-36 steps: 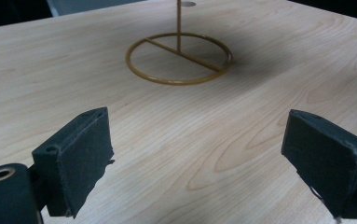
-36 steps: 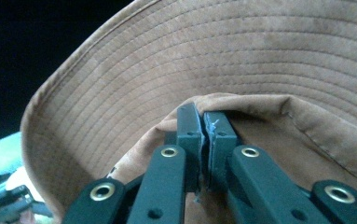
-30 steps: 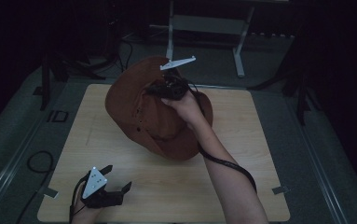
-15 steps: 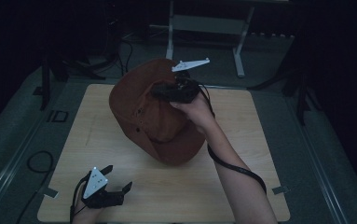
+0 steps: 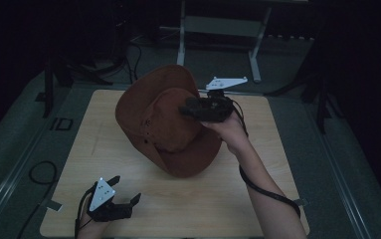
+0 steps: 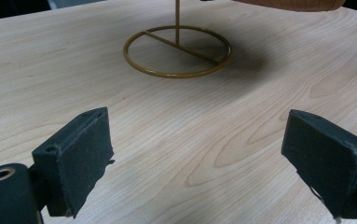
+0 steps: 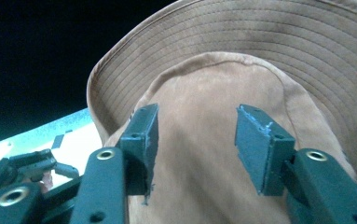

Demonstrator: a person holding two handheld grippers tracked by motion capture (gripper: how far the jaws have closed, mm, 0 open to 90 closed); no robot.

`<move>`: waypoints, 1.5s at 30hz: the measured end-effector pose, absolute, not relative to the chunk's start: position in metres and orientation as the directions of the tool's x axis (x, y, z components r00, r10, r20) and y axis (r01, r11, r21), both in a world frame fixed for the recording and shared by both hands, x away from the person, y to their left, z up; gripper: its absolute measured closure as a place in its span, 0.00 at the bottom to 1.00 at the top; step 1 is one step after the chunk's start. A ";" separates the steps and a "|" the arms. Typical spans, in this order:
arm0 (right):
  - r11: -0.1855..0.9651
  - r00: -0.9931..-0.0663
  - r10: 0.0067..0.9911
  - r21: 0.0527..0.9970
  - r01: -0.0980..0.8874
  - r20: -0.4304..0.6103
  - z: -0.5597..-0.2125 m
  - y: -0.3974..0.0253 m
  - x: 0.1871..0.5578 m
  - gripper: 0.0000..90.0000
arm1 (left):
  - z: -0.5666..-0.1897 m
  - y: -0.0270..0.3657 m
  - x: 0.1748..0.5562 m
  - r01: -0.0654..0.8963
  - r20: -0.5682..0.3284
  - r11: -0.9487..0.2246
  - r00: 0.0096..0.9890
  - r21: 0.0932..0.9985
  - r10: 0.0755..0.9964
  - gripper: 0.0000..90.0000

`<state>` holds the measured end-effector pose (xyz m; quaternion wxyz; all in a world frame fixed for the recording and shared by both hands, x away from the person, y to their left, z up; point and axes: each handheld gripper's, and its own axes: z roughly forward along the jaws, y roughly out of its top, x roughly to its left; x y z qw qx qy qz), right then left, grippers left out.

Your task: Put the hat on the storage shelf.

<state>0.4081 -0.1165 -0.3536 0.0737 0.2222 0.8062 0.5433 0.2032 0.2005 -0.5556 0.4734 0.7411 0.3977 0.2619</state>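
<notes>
Right tongs (image 5: 190, 110) pulled back, open (hat (image 5: 168, 124) between, untouched)

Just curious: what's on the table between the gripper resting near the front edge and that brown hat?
Mostly bare wood. The left gripper view shows a brass ring stand base standing under the hat, beyond the left gripper.

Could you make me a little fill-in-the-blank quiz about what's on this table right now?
1. The right gripper is at the crown of a ____ hat.
2. The left gripper, near the table's front edge, has its jaws ____.
3. The gold stand under the hat has a base shaped like a ____.
4. The table top is made of light ____.

Missing words: brown; open; ring; wood
</notes>
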 end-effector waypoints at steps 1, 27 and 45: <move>0.310 -0.892 0.437 0.911 0.272 0.118 -0.354 -0.119 0.406 0.53 | -0.556 0.200 0.203 0.341 0.014 -0.237 0.545 0.910 0.838 0.10; 0.355 -0.910 0.410 0.907 0.224 0.064 -0.419 -0.190 0.367 0.16 | -0.560 0.201 0.206 0.352 0.024 -0.250 0.536 0.902 0.844 0.10; 0.384 -0.873 0.486 0.884 0.266 0.051 -0.479 -0.232 0.352 0.16 | -0.562 0.203 0.207 0.358 0.029 -0.251 0.524 0.899 0.851 0.10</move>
